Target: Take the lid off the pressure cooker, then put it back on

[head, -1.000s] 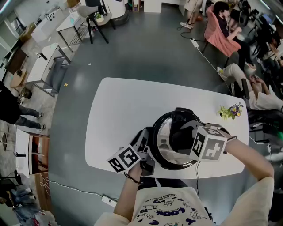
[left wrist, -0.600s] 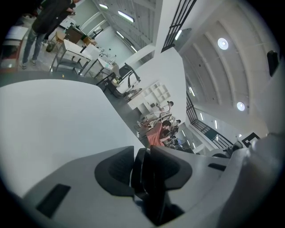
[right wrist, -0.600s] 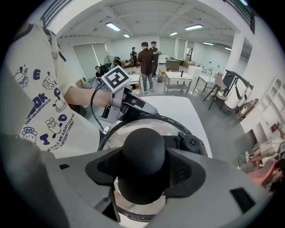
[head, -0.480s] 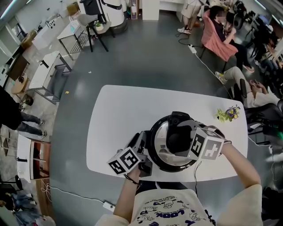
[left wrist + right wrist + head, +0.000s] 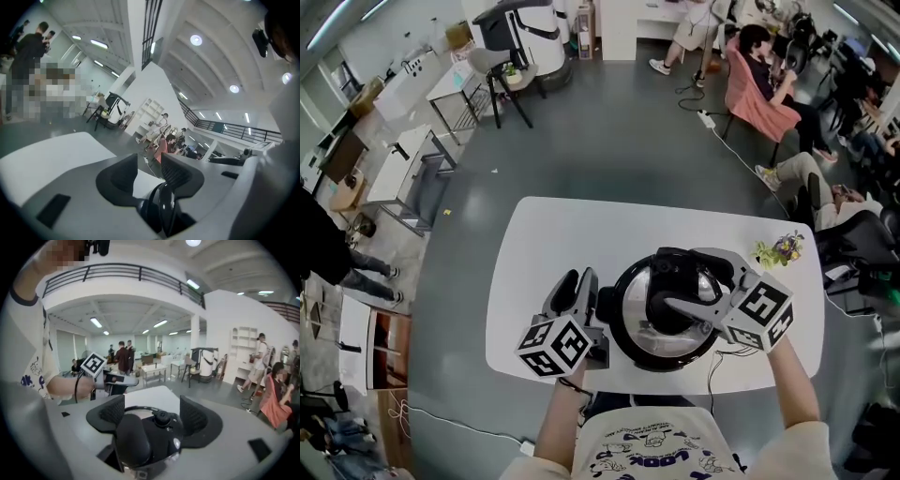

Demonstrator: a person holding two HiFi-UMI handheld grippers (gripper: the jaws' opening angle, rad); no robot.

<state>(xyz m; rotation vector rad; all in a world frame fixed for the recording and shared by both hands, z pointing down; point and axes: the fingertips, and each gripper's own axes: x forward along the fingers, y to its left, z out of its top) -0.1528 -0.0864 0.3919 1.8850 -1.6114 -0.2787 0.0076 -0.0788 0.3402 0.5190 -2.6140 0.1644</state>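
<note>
Left gripper point(image 5: 576, 283): jaws spread, just opened, pinching nothing; a dark curved part point(image 5: 161, 211) low between them cannot be identified. Pressure cooker point(image 5: 666, 361) stands on the table point(image 5: 534, 234), lid point(image 5: 639, 286) on. Right gripper point(image 5: 152, 405): jaws spread, just opened, astride the lid handle point(image 5: 133, 439), untouched. Judged step: lid released; next, withdraw clear. Locking not visible

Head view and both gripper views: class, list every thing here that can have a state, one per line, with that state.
pressure cooker: upright on the table, closed by its lid.
lid: seated on the cooker.
left gripper: open, jaws just been opening; the cooker's black rim shows low between them, not pressed.
right gripper: open, jaws just been opening; lid handle between them, not gripped.
</note>
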